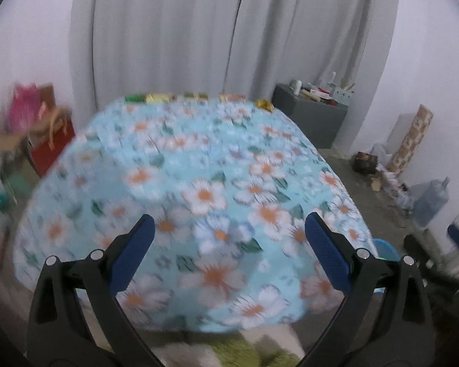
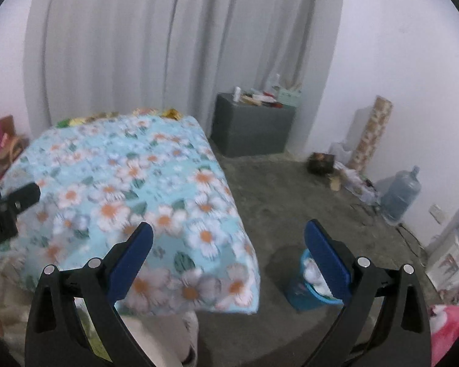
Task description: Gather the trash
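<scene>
Left tool (image 1: pixel 229 238) gaping, empty, held above near edge of worktop (image 1: pixel 199 168) with floral cloth; right tool (image 2: pixel 229 241) likewise spread wide and empty, off worktop's right corner, over floor (image 2: pixel 290 189). Trash: row of wrappers (image 1: pixel 199 96) along far edge, green and gold at left end through another gold piece (image 1: pixel 264 104) at far right corner. Row's long axis across the view, left to right, parallel to far edge and to curtain (image 1: pixel 229 30) behind. From both tools, straight ahead and well apart, whole worktop between. Blue bin (image 2: pixel 309 284) on floor just beside worktop's right near corner, white scraps already inside, almost under right tool's right finger; in left view only a rim sliver (image 1: pixel 385 249) showing. Judged: right tool nearer bin and nearer the gold piece at right corner; left tool better lined up on green end of row. Coming move probably a long forward reach across cloth. Blur heavy, so wrapper count unclear.
</scene>
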`<state>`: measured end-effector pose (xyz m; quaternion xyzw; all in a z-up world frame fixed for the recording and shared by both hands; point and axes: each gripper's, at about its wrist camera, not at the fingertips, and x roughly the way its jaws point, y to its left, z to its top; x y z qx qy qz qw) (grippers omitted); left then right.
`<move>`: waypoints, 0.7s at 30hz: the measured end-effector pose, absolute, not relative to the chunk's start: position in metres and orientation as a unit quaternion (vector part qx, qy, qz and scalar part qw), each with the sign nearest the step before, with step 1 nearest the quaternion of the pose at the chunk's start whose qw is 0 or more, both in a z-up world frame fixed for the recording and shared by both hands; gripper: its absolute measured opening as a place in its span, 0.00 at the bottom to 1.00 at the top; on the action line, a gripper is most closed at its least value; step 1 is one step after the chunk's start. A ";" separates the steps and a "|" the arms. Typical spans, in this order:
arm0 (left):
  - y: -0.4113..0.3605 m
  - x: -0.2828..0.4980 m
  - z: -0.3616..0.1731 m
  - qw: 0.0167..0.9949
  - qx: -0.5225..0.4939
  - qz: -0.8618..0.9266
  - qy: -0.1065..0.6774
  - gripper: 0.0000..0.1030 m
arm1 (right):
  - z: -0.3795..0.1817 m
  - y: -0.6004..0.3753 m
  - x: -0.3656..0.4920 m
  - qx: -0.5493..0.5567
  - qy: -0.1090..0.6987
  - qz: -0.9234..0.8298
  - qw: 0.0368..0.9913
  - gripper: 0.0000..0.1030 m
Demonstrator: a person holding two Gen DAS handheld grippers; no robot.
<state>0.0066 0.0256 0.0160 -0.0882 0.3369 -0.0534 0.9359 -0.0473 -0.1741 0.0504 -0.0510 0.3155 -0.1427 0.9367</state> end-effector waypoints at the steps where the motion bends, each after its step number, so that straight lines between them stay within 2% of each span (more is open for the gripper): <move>1: 0.024 0.007 0.012 0.932 -0.091 -0.059 0.345 0.91 | 0.047 -0.176 -0.049 -0.047 0.325 -0.146 0.933 0.94; 6: 0.011 0.008 -0.005 0.916 -0.064 -0.053 0.392 0.91 | 0.029 -0.192 -0.058 -0.011 0.362 -0.151 0.920 0.94; 21: -0.016 0.003 -0.003 0.917 0.001 -0.044 0.397 0.91 | 0.025 -0.230 -0.069 0.012 0.378 -0.192 0.906 0.94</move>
